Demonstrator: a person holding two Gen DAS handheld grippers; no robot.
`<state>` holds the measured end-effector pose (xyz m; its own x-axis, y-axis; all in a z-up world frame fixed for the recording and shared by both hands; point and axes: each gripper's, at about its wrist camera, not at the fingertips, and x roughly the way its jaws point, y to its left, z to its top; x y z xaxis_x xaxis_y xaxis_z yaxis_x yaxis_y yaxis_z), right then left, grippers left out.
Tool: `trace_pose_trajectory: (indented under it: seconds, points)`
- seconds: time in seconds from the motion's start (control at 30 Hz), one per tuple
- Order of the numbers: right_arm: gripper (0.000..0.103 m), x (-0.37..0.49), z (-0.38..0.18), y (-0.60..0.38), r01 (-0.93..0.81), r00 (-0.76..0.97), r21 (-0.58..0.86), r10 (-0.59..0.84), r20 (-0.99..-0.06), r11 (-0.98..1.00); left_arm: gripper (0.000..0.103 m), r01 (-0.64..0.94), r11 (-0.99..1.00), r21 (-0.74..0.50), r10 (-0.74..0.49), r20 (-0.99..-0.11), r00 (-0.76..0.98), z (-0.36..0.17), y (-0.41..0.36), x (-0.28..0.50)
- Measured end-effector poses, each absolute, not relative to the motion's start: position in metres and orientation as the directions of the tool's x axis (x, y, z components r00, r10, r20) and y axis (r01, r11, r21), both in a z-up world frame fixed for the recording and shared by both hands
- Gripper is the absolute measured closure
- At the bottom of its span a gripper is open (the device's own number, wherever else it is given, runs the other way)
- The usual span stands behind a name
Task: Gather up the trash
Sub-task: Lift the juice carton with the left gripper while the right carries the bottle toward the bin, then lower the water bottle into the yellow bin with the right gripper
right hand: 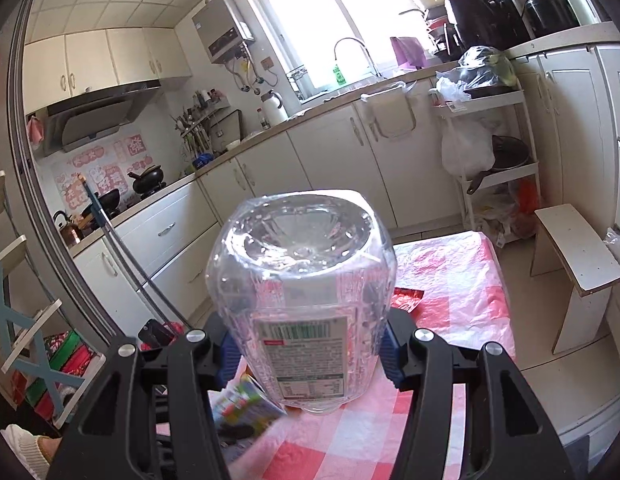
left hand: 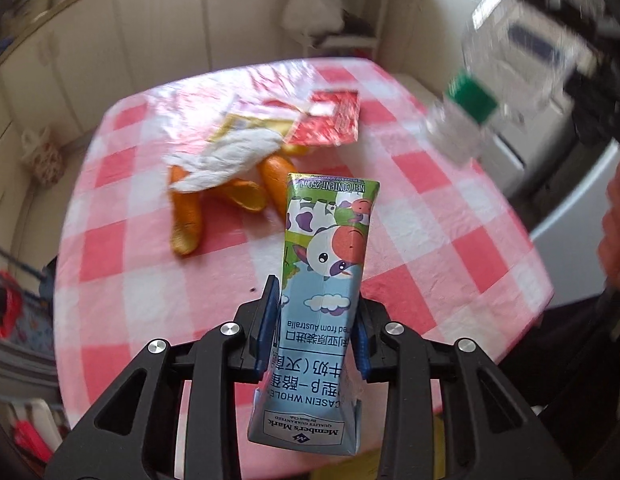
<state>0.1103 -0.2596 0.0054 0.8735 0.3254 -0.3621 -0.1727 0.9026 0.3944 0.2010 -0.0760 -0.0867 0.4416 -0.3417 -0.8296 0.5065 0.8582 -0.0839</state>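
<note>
My left gripper (left hand: 316, 294) is shut on a milk carton (left hand: 330, 240) printed with a cartoon cow. The carton is upside down, pinched at its middle between the blue pads and held above the table (left hand: 430, 240). The carton also shows low in the right wrist view (right hand: 246, 404). My right gripper (right hand: 308, 344) is shut on a clear plastic bottle (right hand: 302, 248) whose base faces the camera. In the left wrist view that bottle (left hand: 490, 80) hangs blurred at the upper right, its green cap (left hand: 472, 98) pointing down. Orange peels (left hand: 230, 196), a white tissue (left hand: 226, 160), a yellow wrapper (left hand: 246, 124) and a red packet (left hand: 330, 116) lie on the cloth.
The table wears a pink and white checked plastic cloth (right hand: 462, 280). A white stool (right hand: 578, 248) stands to its right, and a shelf rack (right hand: 494, 120) with bags is behind it. Kitchen cabinets (right hand: 334, 152) line the far wall. A person's hand (left hand: 618, 232) shows at the right edge.
</note>
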Motion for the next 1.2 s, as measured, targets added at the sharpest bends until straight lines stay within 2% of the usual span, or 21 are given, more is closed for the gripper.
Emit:
trace_pose_trajectory:
  seconds: [0.27, 0.8, 1.2]
  points:
    - [0.048, 0.088, 0.003, -0.255, -0.219, 0.849, 0.421, 0.384, -0.363, 0.880, 0.072, 0.410, 0.902, -0.134, -0.356, -0.768, 0.532, -0.054, -0.042, 0.163]
    - [0.048, 0.002, -0.020, -0.225, -0.288, 0.778, 0.478, 0.494, -0.388, 0.830, 0.071, 0.369, 0.926, -0.081, -0.314, -0.708, 0.633, -0.026, -0.014, 0.076]
    - [0.048, -0.035, -0.059, -0.164, -0.390, 0.594, 0.423, 0.574, -0.564, 0.818, 0.071, 0.365, 0.928, -0.079, -0.319, -0.674, 0.666, -0.018, 0.003, 0.037]
